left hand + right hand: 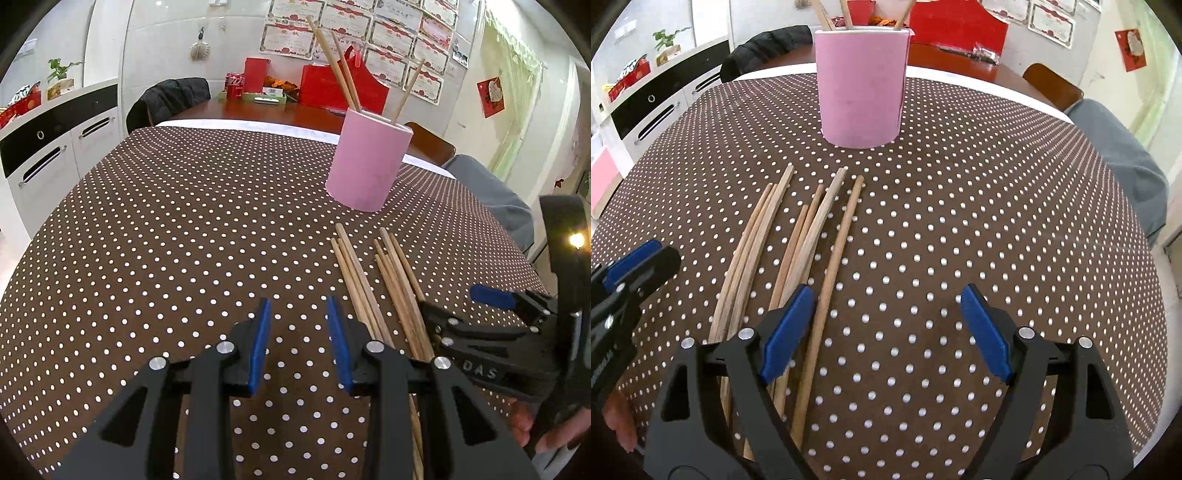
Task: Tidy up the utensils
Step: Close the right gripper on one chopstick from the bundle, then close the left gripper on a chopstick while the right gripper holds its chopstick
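Your main risk is pinching more than one stick: the loose chopsticks (798, 251) lie in a tight fan on the dotted tablecloth (960, 240), several touching or overlapping, so if you close your right gripper (886, 332) where it sits now you may drag a neighbour along or scatter the bundle. Its left pad already rides over the sticks at about 9 o'clock in the right wrist view, while the rightmost chopstick (827, 288) runs just inside that pad, apart from the rest; that one looks like the cleanest pick. A second hazard is the pink cup (862, 85) at 12 o'clock, which already holds a few chopsticks leaning against its rim: a stick brought in at a slant could catch them or nudge the cup over. Your right gripper is spread wide and holds nothing, tilted down toward the cloth with its fingers pointing at the cup. Your left gripper (299, 343) is also parted and empty, hovering low over bare cloth, with the chopsticks at roughly 3 o'clock from it and the cup near 1 o'clock. The two tools sit close together, so watch they don't knock.
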`<state>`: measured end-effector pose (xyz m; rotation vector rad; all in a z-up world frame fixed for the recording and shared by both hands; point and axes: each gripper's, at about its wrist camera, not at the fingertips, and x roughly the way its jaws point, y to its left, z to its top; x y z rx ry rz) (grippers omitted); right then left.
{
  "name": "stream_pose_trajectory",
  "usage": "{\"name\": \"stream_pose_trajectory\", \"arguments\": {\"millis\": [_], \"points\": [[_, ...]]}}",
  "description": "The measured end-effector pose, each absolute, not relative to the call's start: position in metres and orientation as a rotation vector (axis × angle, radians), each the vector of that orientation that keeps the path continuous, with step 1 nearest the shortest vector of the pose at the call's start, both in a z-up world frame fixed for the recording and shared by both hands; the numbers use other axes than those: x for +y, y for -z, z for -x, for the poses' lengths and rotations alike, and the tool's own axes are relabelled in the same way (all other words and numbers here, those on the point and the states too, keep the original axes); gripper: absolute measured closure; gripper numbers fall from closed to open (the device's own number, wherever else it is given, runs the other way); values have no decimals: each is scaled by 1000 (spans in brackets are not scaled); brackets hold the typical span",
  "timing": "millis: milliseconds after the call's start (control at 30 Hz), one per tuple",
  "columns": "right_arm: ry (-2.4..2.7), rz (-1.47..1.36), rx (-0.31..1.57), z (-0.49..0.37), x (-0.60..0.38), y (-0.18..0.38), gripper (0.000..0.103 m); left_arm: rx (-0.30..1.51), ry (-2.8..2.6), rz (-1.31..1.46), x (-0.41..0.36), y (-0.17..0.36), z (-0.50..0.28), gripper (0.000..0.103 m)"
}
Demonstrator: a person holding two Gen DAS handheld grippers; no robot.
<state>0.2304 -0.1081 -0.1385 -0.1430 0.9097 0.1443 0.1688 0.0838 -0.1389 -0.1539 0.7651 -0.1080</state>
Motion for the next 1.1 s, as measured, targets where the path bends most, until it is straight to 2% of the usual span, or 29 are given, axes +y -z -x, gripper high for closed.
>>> {"name": "stream_pose_trajectory", "arguments": {"millis": [33,67,100,133,167,233,467,767,1100], "points": [[-151,156,904,-233,-106,138,22,766,109,153,84,139,-169,68],[-160,156,900,-234,-106,138,28,766,110,150,83,139,-168,67],[-198,141,899,-236,-105,138,48,766,111,148,82,139,-168,67],[-255,126,887,-237,-103,137,62,767,113,147,81,139,-168,66],[-265,164,865,-235,-98,136,88,771,121,148,80,139,-168,66],[-280,219,843,-231,-90,134,94,783,144,158,77,140,-168,64],[-368,-4,890,-237,-119,132,97,827,186,147,63,141,-173,62],[-379,-137,879,-218,-139,138,97,885,141,78,42,147,-195,61],[-402,-214,865,-205,-157,144,97,919,16,-24,22,143,-210,44]]}}
